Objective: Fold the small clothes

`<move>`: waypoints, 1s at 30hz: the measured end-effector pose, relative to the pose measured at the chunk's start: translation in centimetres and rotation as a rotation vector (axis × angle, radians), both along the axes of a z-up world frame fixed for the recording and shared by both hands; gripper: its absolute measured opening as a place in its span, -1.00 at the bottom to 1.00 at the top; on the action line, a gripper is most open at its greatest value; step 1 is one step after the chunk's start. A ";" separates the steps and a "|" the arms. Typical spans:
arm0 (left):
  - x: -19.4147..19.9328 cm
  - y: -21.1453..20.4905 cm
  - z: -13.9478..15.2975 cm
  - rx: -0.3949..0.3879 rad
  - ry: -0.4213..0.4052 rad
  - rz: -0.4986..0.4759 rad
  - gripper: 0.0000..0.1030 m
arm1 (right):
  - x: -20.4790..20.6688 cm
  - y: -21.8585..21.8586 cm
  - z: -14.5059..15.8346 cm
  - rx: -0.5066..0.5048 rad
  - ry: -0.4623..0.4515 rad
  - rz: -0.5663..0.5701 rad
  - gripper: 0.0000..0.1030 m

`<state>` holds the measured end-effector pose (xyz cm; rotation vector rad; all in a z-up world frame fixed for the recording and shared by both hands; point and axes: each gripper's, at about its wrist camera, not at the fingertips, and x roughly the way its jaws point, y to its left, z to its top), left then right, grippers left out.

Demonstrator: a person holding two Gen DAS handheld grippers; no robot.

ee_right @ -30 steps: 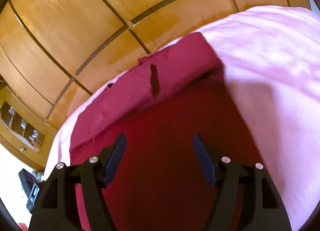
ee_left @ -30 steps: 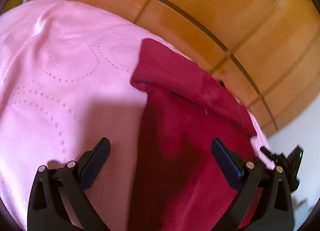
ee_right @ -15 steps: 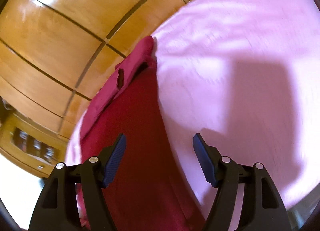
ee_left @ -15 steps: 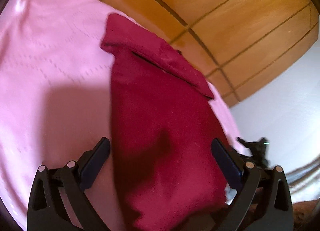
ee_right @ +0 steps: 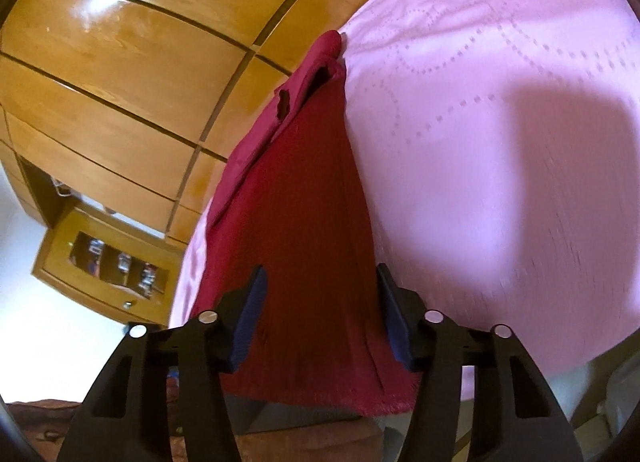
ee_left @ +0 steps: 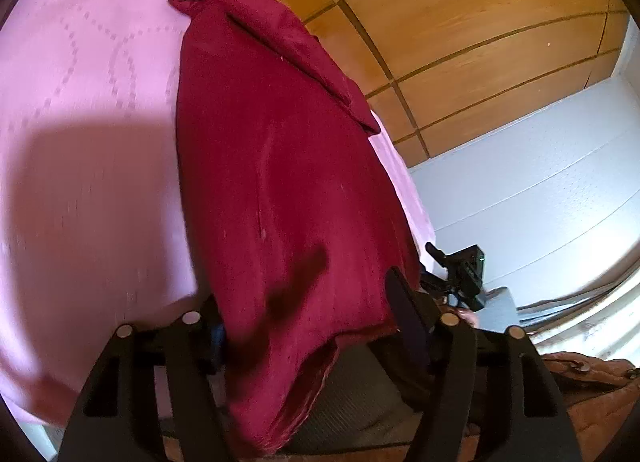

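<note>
Pink bedspread w/ a dotted circle pattern covers the bed, and glossy wood panelling w/ dark grooves runs behind it. White wall shows at the right of my left-wrist view; a wooden cabinet w/ small items on its shelf sits low at the left of my right-wrist view.

Red garment lies lengthwise along the bed's edge, next to the panelling. Its far end is folded over into a thick band, and a small dark hole shows in that band in the right-wrist view. Its near end hangs off the bed edge toward both cams, frayed hem visible.

My left gripper is spread wide. The near end of the cloth drapes down betw. its fingers and hides most of the left finger; the right finger sits at the cloth's right edge. No pinch that I can see.

My right gripper is also spread, fingers on either side of the cloth's near hem, blue pads facing inward. Cloth passes betw. them; can't tell if it touches either pad.

Seen from the left cam, a black device sits just beyond the garment's right edge, near a grey box. Brown padded fabric shows at the bottom right there.
</note>
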<state>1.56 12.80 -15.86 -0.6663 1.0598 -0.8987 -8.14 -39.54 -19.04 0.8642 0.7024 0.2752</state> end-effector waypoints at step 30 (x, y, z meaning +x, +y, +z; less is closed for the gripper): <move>-2.3 3.4 7.1 0.006 -0.157 0.004 -0.90 | -3.6 4.3 4.4 0.057 -0.272 0.224 -0.78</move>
